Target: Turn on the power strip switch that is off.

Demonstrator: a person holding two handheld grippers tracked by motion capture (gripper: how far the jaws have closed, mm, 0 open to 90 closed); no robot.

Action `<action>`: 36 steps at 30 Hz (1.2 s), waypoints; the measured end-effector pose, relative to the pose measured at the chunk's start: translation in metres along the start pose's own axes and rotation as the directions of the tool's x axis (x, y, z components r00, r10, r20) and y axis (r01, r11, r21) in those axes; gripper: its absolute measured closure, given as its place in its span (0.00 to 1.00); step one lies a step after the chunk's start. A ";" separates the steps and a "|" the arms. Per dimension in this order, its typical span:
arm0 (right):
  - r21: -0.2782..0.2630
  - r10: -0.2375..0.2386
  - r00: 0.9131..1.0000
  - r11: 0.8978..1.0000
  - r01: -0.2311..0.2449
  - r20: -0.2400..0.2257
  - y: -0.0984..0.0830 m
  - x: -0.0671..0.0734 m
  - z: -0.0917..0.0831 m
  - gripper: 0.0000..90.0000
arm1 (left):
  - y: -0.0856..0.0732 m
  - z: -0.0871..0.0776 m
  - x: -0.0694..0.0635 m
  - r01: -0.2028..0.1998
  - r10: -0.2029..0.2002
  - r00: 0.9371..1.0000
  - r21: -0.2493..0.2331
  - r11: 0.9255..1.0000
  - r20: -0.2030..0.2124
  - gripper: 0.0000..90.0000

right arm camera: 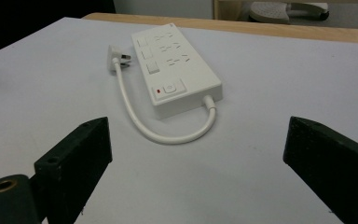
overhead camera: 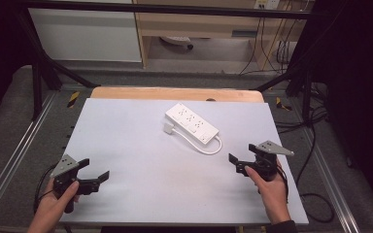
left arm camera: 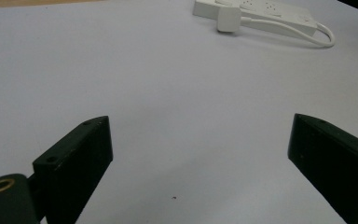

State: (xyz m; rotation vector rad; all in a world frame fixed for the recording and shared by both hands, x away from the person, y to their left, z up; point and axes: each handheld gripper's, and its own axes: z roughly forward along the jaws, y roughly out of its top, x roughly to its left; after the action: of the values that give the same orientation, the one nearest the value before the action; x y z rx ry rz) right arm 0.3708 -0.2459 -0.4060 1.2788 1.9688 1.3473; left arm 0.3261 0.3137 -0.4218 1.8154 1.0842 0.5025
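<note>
A white power strip point(overhead camera: 192, 124) lies at an angle on the white tabletop point(overhead camera: 141, 155), toward the back middle. Its short white cable point(overhead camera: 201, 144) loops round to a white plug point(overhead camera: 169, 128) lying beside the strip. My left gripper point(overhead camera: 96, 168) is held open near the front left corner, nothing between its jaws. My right gripper point(overhead camera: 242, 152) is open at the right, just in front of the cable loop. In the right gripper view the strip point(right arm camera: 177, 65), cable point(right arm camera: 168, 135) and plug point(right arm camera: 114, 56) lie ahead of the open gripper point(right arm camera: 198, 123). In the left gripper view the strip point(left arm camera: 270, 11) is far off beyond the open gripper point(left arm camera: 200, 122).
A wooden edge point(overhead camera: 175, 93) runs along the table's far side. Black frame posts point(overhead camera: 36, 82) and metal rails point(overhead camera: 9, 155) flank the table. Dark cables point(overhead camera: 315, 145) trail on the floor at the right. A chair base point(overhead camera: 177, 42) stands under the desk beyond.
</note>
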 end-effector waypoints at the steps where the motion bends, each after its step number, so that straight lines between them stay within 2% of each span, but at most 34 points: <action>1: 0.002 -0.001 1.000 1.000 0.001 -0.002 -0.001 0.001 0.001 0.09 | 0.000 0.000 0.000 -0.002 0.002 1.000 0.002 1.000 -0.001 0.07; 11: 0.015 -0.013 1.000 1.000 0.013 -0.007 0.008 0.006 0.007 0.07 | -0.001 -0.002 0.000 0.002 -0.002 1.000 -0.001 1.000 -0.012 0.07; 16: 0.014 -0.014 1.000 1.000 0.014 0.007 0.016 0.000 0.013 0.08 | 0.000 -0.004 0.000 0.004 -0.004 1.000 -0.009 1.000 -0.004 0.07; 21: 0.007 -0.024 1.000 1.000 0.024 0.008 0.023 0.000 0.016 0.07 | -0.001 -0.004 0.001 0.001 -0.001 1.000 -0.003 1.000 0.001 0.07; 26: 0.009 -0.010 1.000 1.000 0.010 -0.016 0.031 0.001 0.023 0.08 | -0.001 -0.004 0.001 0.016 -0.016 1.000 -0.011 1.000 0.009 0.07; 36: 0.023 -0.038 0.999 0.999 0.039 -0.035 0.052 0.010 0.038 0.07 | -0.002 -0.004 0.002 0.017 -0.017 1.000 -0.003 1.000 0.004 0.07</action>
State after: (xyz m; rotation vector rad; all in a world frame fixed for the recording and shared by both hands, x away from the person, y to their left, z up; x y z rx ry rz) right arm 0.4178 -0.2137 -0.3745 1.2295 2.0281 1.3400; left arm 0.3233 0.3175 -0.4219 1.8026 1.0944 0.4897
